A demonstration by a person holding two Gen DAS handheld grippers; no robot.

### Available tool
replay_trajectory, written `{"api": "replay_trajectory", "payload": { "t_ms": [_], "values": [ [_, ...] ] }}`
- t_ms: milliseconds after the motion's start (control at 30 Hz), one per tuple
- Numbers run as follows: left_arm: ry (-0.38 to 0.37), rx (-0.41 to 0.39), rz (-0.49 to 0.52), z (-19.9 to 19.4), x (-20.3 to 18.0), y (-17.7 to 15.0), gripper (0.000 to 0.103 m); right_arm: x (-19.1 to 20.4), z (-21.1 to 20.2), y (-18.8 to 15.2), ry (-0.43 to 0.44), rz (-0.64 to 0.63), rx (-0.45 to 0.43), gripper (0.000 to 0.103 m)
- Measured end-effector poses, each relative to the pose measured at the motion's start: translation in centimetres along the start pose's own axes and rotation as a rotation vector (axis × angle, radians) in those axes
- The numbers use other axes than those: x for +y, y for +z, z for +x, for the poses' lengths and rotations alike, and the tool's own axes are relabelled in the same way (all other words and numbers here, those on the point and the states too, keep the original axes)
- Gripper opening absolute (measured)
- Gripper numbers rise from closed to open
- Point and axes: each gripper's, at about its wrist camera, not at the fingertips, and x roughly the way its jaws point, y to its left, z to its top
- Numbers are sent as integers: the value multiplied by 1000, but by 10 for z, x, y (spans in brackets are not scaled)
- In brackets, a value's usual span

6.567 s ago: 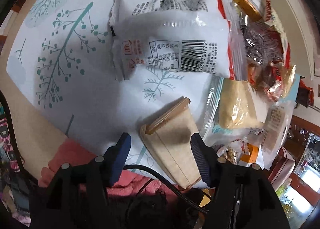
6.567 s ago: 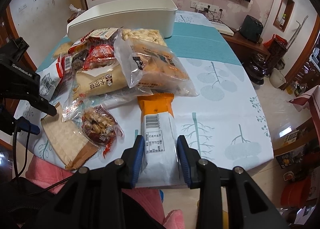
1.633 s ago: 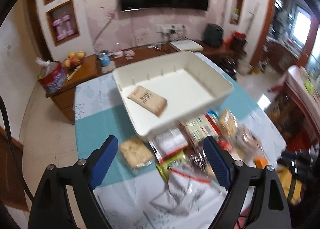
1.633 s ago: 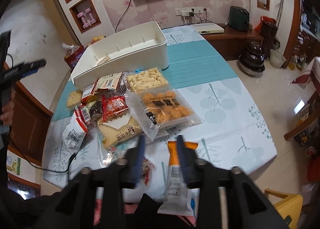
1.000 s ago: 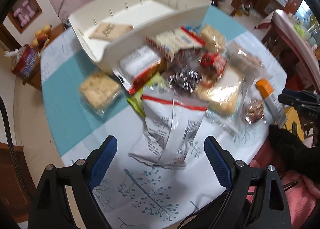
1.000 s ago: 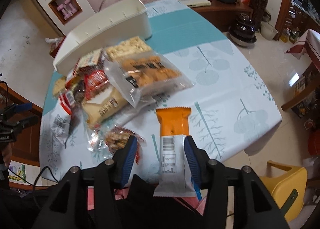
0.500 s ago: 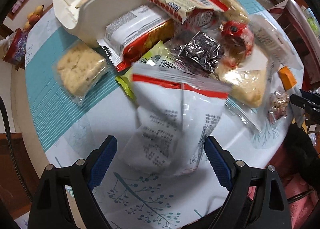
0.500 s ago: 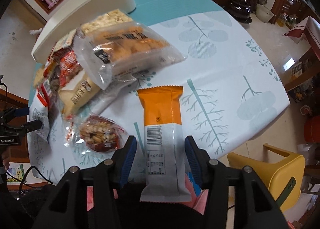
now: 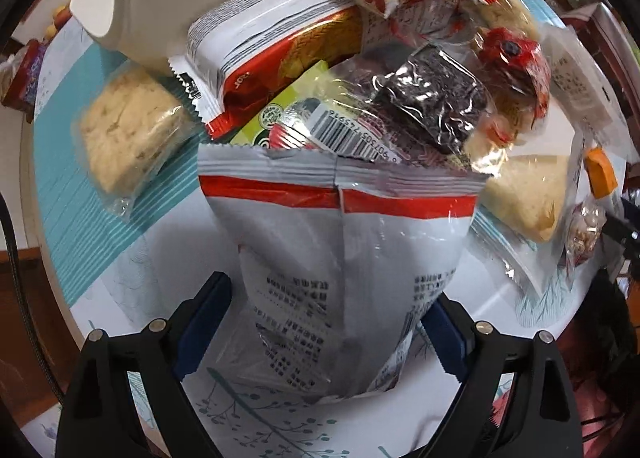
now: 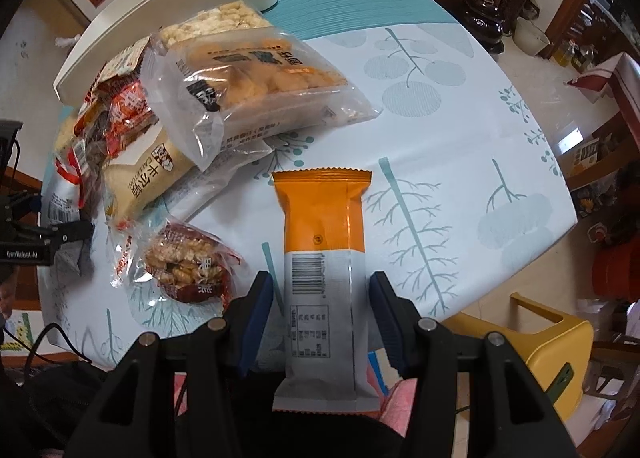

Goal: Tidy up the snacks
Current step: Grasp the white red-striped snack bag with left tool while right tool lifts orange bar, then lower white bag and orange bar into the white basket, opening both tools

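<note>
- Tablecloth (image 10: 460,129), white and teal with a tree print, is seen covering the round table beneath a heap of snacks.
- White bin (image 9: 132,5) is shown at the far side of the heap, with packets leaning against its wall; in the right wrist view the same bin (image 10: 168,17) stands behind the pile.
- White bag with a red band (image 9: 340,242) is pictured lying on the cloth nearest the left gripper (image 9: 320,330), its lower end between the blue pads; the jaws are spread wide on either side, and contact with the bag cannot be made out.
- Clear bag of golden puffs (image 10: 256,85) is seen resting on top of the pile, partly over a cream bread packet (image 10: 140,177).
- Orange and white bar (image 10: 324,270) is shown lying lengthwise on the cloth near the table's edge, its white end between the pads of the right gripper (image 10: 322,322); the jaws are half spread, a gap showing on each side.
- Pale square cake (image 9: 124,129) in clear wrap is seen on the teal stripe, just beside the bin.
- Small packet of nut brittle (image 10: 188,262) is pictured just left of the bar.
</note>
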Motion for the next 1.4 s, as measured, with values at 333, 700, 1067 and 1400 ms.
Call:
{"api": "replay_trajectory", "payload": {
  "t_ms": [333, 700, 1067, 1400],
  "values": [
    [2, -17, -28, -3, 5, -6, 76, 23, -1, -5, -79, -65, 2, 42],
    [-17, -2, -80, -14, -7, -6, 62, 21, -3, -6, -55, -64, 1, 40],
    [-43, -74, -99, -57, -27, -29, 61, 7, -26, -7, -10, -73, -47, 40],
    [-59, -230, -104, -124, -45, -38, 61, 6, -71, 23, 10, -158, -188, 40]
  ]
}}
